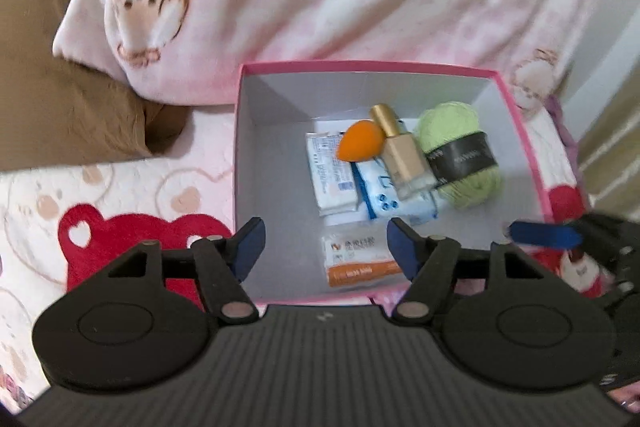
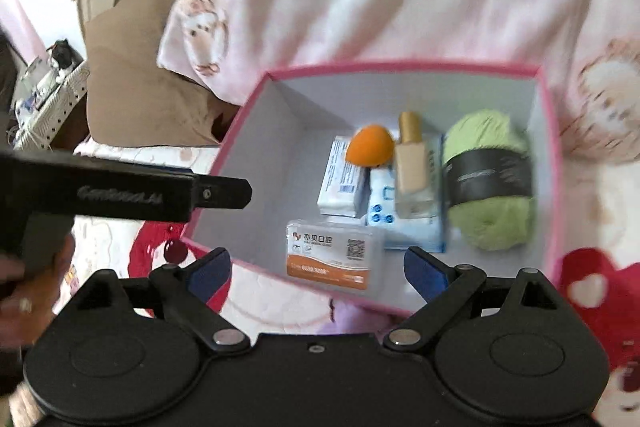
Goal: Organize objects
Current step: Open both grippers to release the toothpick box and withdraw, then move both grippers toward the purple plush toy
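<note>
Left gripper low in middle of left wrist view, jaws wide apart, nothing between them. Blue pads on finger tips. Right gripper low in middle of right wrist view, jaws wide apart too, nothing held. Left gripper body sticks in from left edge of right wrist view, person's hand gripping its handle.

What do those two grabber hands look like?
Both the left gripper and the right gripper are matte black plastic, with round disc hinges, silver rivets, a ribbed body and blue fingertip pads. Grey lettering, too blurred to read, marks one side.
</note>
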A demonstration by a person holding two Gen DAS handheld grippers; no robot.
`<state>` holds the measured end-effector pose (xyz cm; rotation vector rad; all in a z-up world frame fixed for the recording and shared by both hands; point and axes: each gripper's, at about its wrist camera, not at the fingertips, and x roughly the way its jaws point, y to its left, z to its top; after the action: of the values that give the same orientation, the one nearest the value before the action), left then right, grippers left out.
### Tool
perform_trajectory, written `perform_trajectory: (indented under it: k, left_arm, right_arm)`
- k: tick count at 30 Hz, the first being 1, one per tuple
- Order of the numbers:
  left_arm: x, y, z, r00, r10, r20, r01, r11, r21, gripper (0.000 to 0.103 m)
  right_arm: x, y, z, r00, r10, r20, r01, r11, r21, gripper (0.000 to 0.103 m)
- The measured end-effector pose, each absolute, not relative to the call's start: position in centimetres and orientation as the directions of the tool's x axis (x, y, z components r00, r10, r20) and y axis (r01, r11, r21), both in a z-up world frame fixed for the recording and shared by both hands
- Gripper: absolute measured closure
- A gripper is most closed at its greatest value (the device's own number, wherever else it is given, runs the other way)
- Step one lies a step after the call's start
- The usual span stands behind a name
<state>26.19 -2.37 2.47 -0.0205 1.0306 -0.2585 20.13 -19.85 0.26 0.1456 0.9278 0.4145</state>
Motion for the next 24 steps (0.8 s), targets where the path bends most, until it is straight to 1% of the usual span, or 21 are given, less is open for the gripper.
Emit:
perform_trajectory:
  k: [6,11,14,19,21,22,23,24]
  left_arm:
    - [22.7,-2.0,6.1,0.474,-0.272,-0.837,0.282,0.948,-0.148,0.035]
    - [18.9,-1.5,8.5,0.475,-0.309,-0.824,0.334,0.929,-0.156,0.033]
    - [16.8,-1.1,9.5,0.494,-0.316,-0.81,0.34,0.928,-0.154,0.033]
    - [13.8,-0.5,10.7,0.496,-0.371,-0.785,0.359,0.911,-0.203,0.033]
    - [12.7,-0.6,10.9,0.502,-0.387,-0.773,0.375,0.903,-0.208,0.033]
    - [12.2,-0.6,10.7,0.507,-0.393,-0.767,0.381,0.901,-0.209,0.03]
    - [11.8,-0.7,10.5,0.512,-0.399,-0.761,0.387,0.898,-0.21,0.024]
    - [11.4,-0.7,10.2,0.519,-0.406,-0.752,0.391,0.896,-0.213,0.023]
  right_arm:
    - [14.6,-20.3,6.2,0.595,0.406,-0.693,-0.375,0.903,0.207,0.007]
    - [10.6,-19.5,9.2,0.634,0.419,-0.65,-0.434,0.889,0.149,0.007]
    - [8.3,-19.2,10.4,0.651,0.417,-0.634,-0.463,0.88,0.102,0.007]
    - [5.2,-19.4,10.9,0.673,0.414,-0.613,-0.482,0.874,0.061,0.007]
    - [4.2,-19.7,10.4,0.719,0.377,-0.584,-0.444,0.896,0.032,0.007]
    - [3.8,-19.8,10.0,0.736,0.357,-0.575,-0.424,0.905,0.02,0.006]
    - [3.7,-20.0,9.5,0.744,0.345,-0.572,-0.41,0.912,0.018,0.006]
    - [3.7,-20.3,8.8,0.749,0.334,-0.572,-0.391,0.92,0.024,0.006]
